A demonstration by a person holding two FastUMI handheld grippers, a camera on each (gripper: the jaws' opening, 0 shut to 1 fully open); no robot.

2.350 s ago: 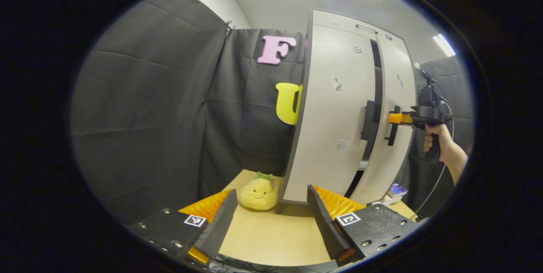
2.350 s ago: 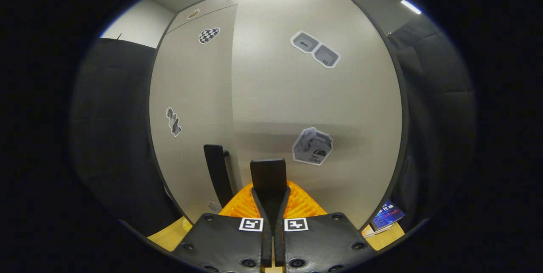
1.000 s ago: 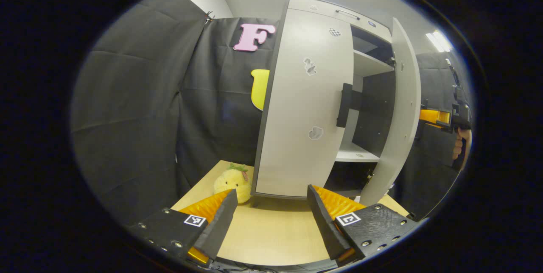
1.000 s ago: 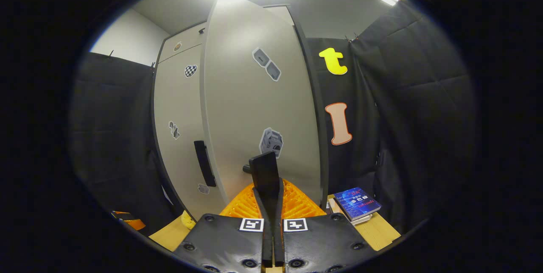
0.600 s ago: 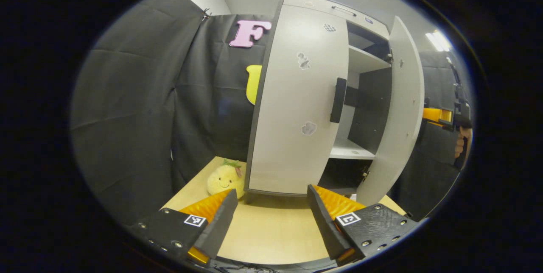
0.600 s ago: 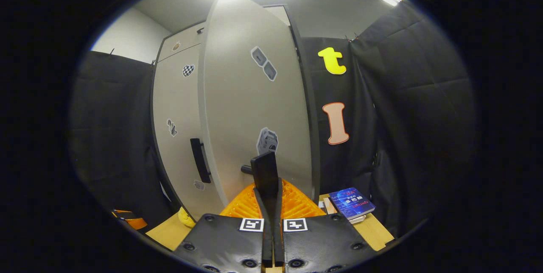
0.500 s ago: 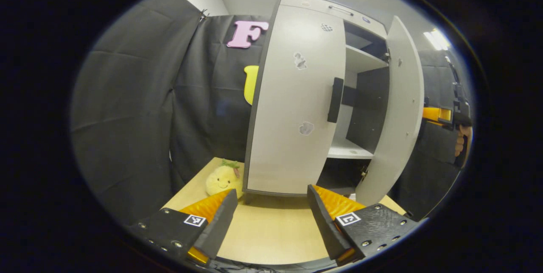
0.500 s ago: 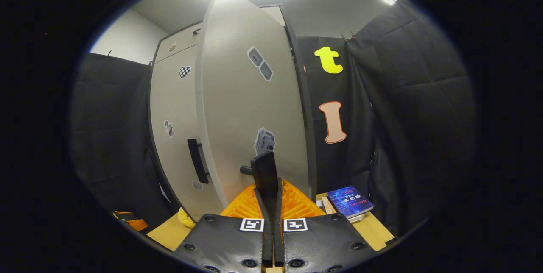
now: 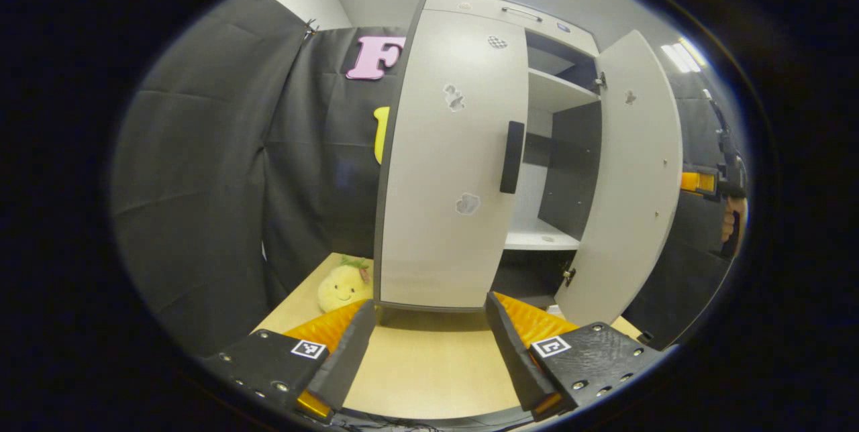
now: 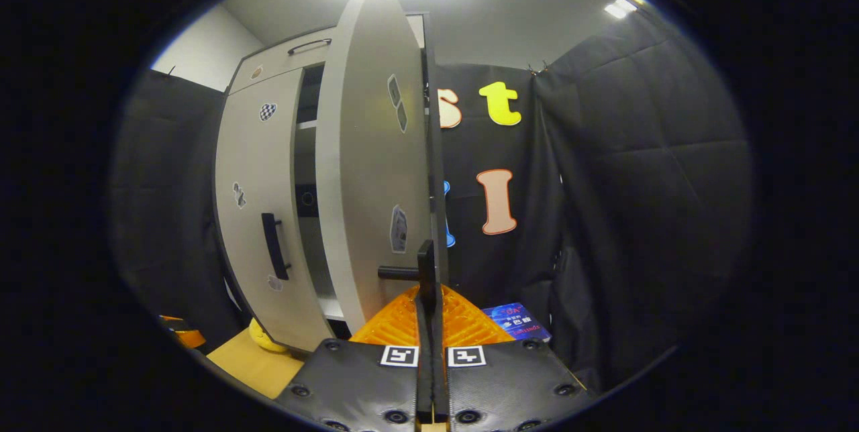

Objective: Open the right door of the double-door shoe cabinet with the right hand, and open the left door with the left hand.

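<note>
While the right door [image 9: 631, 177] of the shoe cabinet [image 9: 510, 13] stands swung wide, the right hand-held gripper [image 10: 427, 278] is clamped on that door's black handle [image 10: 424, 264], both fingers pressed together on it. The left door [image 9: 449, 170] is closed, its handle [image 9: 512, 157] untouched. The left hand-held gripper [image 9: 426, 331] hangs wide open above the counter [image 9: 423, 371], in front of the cabinet, holding nothing.

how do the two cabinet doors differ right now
The right door is swung wide open, baring shelves; the left door is shut. The right gripper is shut on the right door's handle; the left door's handle is untouched, the left gripper open, short of it. Both are pale grey, stickered.
</note>
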